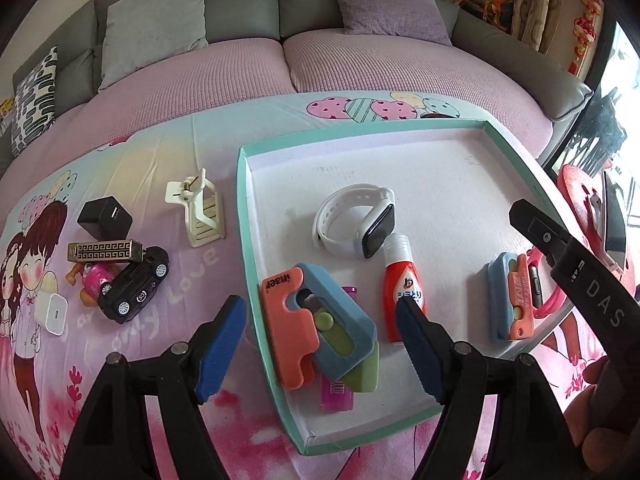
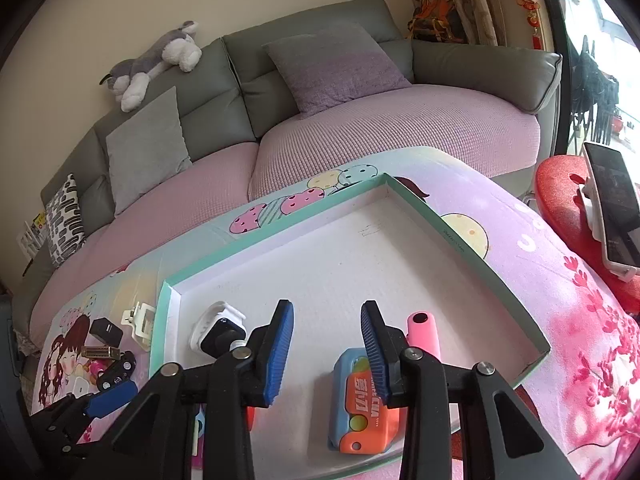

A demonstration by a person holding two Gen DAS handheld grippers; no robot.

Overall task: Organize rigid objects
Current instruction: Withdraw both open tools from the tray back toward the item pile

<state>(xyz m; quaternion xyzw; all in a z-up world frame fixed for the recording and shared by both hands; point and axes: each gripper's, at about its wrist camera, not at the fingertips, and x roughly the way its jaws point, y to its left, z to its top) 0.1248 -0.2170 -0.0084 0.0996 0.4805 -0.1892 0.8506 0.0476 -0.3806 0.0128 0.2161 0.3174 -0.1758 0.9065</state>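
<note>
We are holding the left gripper (image 1: 320, 344) wide open and empty astride the orange-and-blue cutter (image 1: 316, 324) in the tray (image 1: 245, 216), its long axis running diagonally between the pads.

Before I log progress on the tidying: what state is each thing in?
Box: open, partly filled.
White watch: in box, on edge.
Glue bottle: in box, lying flat.
Toy car: outside box.
Left hand-held gripper: open.
Right hand-held gripper: open.
</note>
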